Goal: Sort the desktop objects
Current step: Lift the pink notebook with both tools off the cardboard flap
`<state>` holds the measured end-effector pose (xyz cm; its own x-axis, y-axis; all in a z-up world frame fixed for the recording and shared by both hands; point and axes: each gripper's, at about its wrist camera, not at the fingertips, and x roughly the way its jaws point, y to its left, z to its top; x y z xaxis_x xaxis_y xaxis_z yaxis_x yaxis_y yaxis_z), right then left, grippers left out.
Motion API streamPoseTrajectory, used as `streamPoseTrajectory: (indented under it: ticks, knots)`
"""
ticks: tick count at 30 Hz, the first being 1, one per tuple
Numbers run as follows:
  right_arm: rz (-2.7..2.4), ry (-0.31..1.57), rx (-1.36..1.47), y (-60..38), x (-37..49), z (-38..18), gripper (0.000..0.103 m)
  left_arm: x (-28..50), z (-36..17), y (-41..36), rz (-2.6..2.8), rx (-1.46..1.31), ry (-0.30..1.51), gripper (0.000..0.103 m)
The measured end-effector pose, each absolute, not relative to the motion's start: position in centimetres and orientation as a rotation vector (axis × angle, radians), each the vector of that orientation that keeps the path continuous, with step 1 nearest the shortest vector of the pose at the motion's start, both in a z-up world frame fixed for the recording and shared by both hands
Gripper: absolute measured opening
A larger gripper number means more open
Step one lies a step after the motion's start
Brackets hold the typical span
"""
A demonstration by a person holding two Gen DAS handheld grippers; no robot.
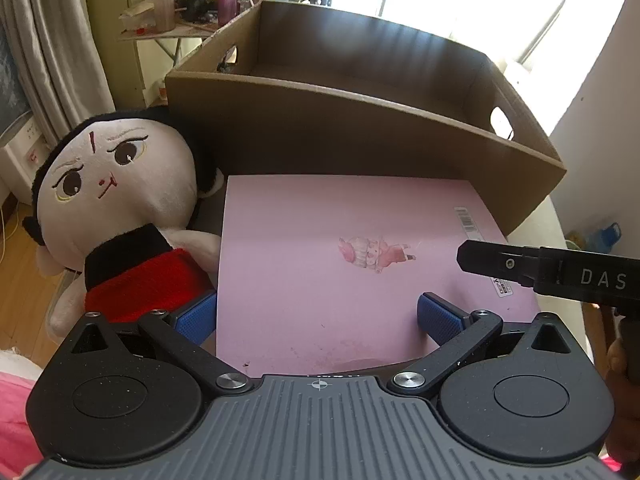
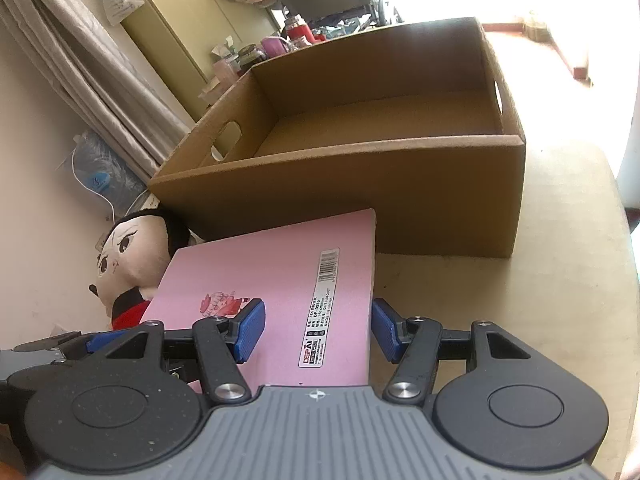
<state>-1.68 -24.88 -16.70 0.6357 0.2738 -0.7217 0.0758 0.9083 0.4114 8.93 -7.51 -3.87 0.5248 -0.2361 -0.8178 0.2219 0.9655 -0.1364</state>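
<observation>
A pink notebook [image 1: 320,220] [image 2: 280,272] lies flat on the cream table [image 2: 520,300], in front of an open cardboard box [image 1: 320,120] [image 2: 360,184]. A plush doll [image 1: 112,184] [image 2: 124,256] in red and black lies against the notebook's left side. My left gripper [image 1: 316,318] is wide open at the near left corner, one pad outside the left edge and the other over the cover. My right gripper [image 2: 318,332] is open astride the right edge, its left pad over the cover and its right pad beyond the edge. One of its fingers [image 1: 492,262] reaches in from the right.
The box shows nothing inside and has handle holes [image 2: 228,132] in its side walls. Beyond it stands a small side table with bottles and jars [image 1: 224,0]. Curtains [image 1: 48,40] hang at the left. The table's rounded edge [image 2: 616,240] runs at the right.
</observation>
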Motion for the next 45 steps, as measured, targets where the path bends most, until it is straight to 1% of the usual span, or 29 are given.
streamPoseTrajectory:
  ticks: [45]
  knots:
    - [0.122,0.817,0.413,-24.6,-2.7,-14.2,0.062,7.5,-1.6,-7.1,-0.275,-0.018,0.889,0.103]
